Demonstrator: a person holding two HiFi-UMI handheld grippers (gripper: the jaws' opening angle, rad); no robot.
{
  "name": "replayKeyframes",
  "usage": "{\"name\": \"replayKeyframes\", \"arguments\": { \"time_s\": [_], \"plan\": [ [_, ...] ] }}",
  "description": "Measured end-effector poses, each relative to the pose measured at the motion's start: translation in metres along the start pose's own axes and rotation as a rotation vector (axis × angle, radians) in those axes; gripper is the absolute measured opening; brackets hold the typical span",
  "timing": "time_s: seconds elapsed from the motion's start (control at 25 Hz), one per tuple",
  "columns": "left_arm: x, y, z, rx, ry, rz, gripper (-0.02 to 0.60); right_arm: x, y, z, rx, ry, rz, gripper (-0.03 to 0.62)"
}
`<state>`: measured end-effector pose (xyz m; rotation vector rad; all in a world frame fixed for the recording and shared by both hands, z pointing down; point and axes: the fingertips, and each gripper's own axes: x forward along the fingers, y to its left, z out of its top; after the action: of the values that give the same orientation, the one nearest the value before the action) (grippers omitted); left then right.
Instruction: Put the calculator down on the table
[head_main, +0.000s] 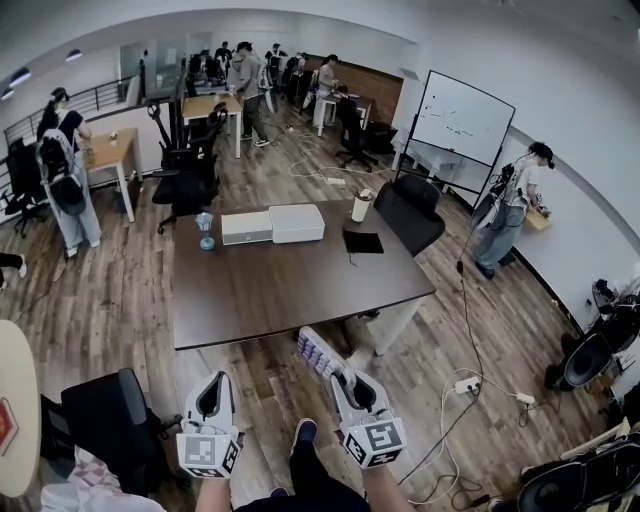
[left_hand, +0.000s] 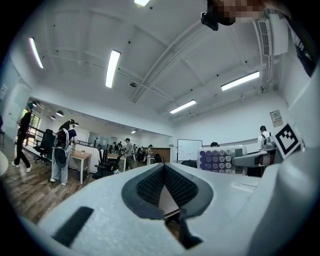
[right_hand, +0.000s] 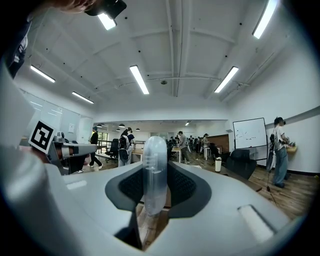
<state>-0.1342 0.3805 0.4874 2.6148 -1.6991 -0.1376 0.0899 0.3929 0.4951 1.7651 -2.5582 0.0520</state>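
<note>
**Head view:** A dark brown table (head_main: 290, 285) is seen from above in an open office. On its far side, two white boxes (head_main: 272, 225) are set side by side. A blue stemmed glass (head_main: 205, 230) stands just to their left, a white cup (head_main: 361, 207) to their right, and a black pad (head_main: 363, 242) lies near the cup. The left gripper (head_main: 212, 385) and the right gripper (head_main: 347, 380) are held level over the wood floor (head_main: 110, 290), close to the table's near edge. A white calculator (head_main: 320, 352) with purple keys is clamped in the right gripper. It is held in the air, apparently just short of the table edge, and is not resting on the table.

**Left gripper view:** The jaws are closed tip to tip, and nothing is held between them. The calculator's purple keys (left_hand: 217, 159) are seen off to the right.

**Right gripper view:** The calculator is seen edge-on and upright, pinched between the two dark pads (right_hand: 187, 189).
</note>
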Motion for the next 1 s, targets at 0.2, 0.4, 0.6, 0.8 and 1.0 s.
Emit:
{"name": "replayKeyframes", "arguments": {
  "time_s": [0.2, 0.4, 0.6, 0.8, 1.0],
  "plan": [
    [0.037, 0.014, -0.007, 0.005, -0.006, 0.019, -0.005, 0.037, -0.017, 0.001, 0.006, -0.008, 0.015, 0.115],
    [0.072, 0.029, -0.017, 0.007, 0.002, 0.039, -0.005, 0.076, -0.037, -0.003, 0.033, -0.002, 0.019, 0.115],
    [0.109, 0.046, -0.019, 0.012, 0.001, 0.058, -0.005, 0.118, -0.055, -0.006, 0.027, 0.0, 0.034, 0.115],
    [0.149, 0.06, -0.016, 0.011, 0.007, 0.068, -0.005, 0.164, -0.079, -0.003, 0.029, 0.008, 0.034, 0.115],
    [0.19, 0.075, -0.01, 0.014, 0.011, 0.095, -0.005, 0.205, -0.102, 0.006, 0.032, 0.015, 0.047, 0.115]
  ]
}}
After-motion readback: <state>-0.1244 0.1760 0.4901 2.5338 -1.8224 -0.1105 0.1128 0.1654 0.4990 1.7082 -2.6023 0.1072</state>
